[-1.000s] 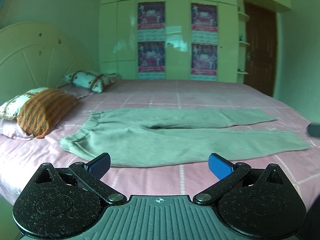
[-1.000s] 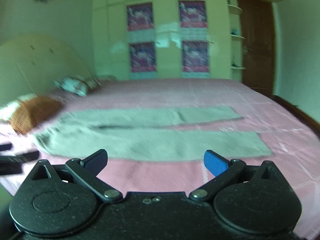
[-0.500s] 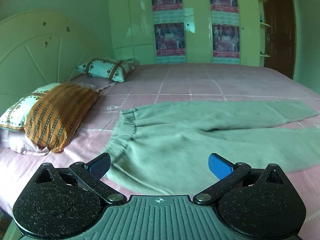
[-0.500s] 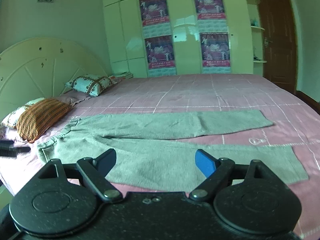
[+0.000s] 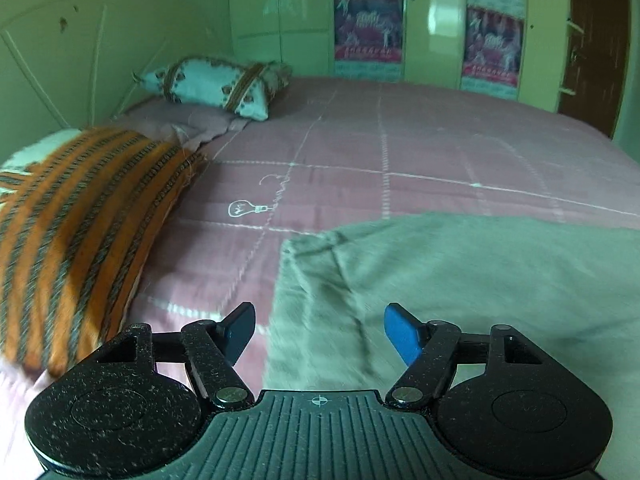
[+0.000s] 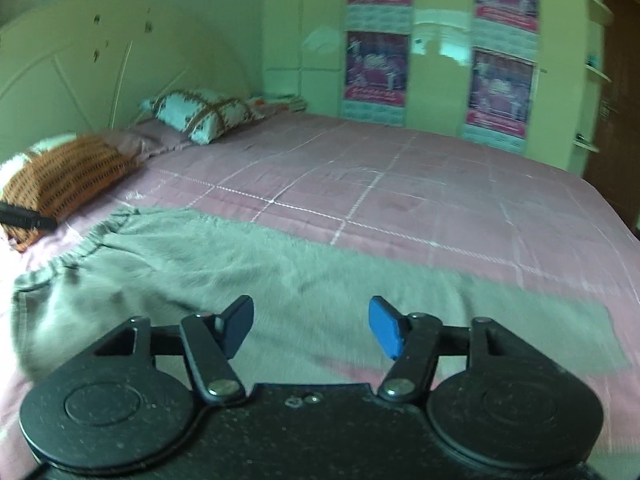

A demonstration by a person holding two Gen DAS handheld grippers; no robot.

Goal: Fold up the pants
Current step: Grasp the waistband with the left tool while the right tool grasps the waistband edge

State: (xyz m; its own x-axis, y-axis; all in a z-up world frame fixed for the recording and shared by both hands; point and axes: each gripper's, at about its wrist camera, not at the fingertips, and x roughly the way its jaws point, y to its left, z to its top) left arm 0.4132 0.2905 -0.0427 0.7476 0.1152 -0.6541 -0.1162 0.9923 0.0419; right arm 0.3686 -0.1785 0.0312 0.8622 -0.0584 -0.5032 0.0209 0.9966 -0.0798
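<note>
— Where are the pants [image 6: 224,272]?

— Flat on the pink bedspread [image 6: 400,184], waistband toward the striped pillow [image 5: 76,224]. Not one fold made, I'd say.

— And the grippers?

— Left gripper [image 5: 320,330] spread wide over the waistband corner, gripping nothing. Right gripper [image 6: 310,326] likewise agape above the cloth. All the folding remains.

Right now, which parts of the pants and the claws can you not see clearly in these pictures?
- Pants: left wrist view, legs cut off by right edge.
- Pants hem: right wrist view, motion blur smears it.
- Left claw, right claw: both open, contact with the fabric below unclear.
</note>
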